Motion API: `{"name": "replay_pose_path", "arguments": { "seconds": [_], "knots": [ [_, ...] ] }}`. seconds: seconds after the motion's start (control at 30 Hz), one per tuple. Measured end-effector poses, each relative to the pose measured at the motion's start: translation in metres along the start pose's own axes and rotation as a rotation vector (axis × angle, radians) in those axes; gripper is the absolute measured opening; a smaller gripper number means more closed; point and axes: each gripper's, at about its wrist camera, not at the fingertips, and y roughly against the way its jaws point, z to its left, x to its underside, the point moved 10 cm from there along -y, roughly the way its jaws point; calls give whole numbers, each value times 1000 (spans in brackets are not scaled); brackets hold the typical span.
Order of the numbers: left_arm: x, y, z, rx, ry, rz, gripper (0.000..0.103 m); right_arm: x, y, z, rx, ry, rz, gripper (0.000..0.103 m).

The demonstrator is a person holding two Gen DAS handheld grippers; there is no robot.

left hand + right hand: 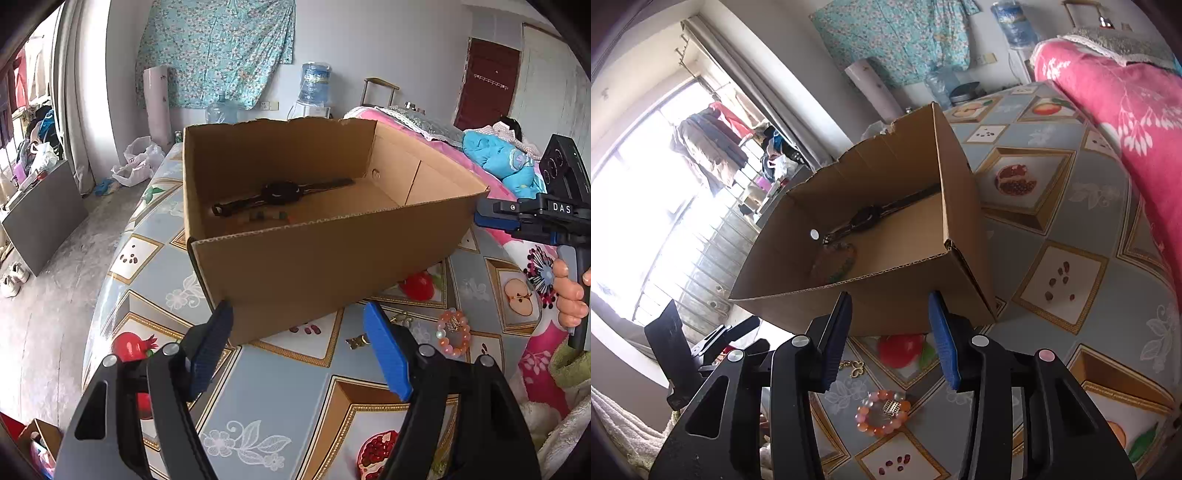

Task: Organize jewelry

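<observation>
left wrist view: we are holding the left gripper wide open and empty before the cardboard box; a watch is lying inside. right wrist view: our right gripper is hanging partly open, empty, above the bead bracelet on the tablecloth.

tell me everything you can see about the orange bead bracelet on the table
The bead bracelet is a closed ring of round orange, pink and pale translucent beads with a small gold-coloured charm on it. It lies flat on the patterned tablecloth, in front of the cardboard box and apart from it. Neither gripper touches it.
</observation>
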Motion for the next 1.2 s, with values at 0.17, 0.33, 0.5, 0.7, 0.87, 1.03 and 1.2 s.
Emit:
{"name": "replay_pose_path", "arguments": {
  "seconds": [0.17,0.33,0.5,0.7,0.87,1.03,1.2],
  "knots": [
    [7,-1,-28,113,-4,13,71,40,-5,-5,39,6,99,41],
    [22,-22,-89,262,-51,79,62,91,-22,-8,106,-1,223,31],
    [29,-44,-128,293,-173,134,43,97,-23,1,185,71,217,26],
    [38,-60,-140,247,-250,185,18,106,-30,16,260,220,253,12],
    [39,-60,-140,225,-260,175,9,104,-30,16,269,257,235,8],
    [33,-51,-140,239,-244,149,9,100,-18,14,220,210,198,7],
    [16,-34,-151,247,-266,100,9,85,8,12,189,180,128,7]
  ]
}}
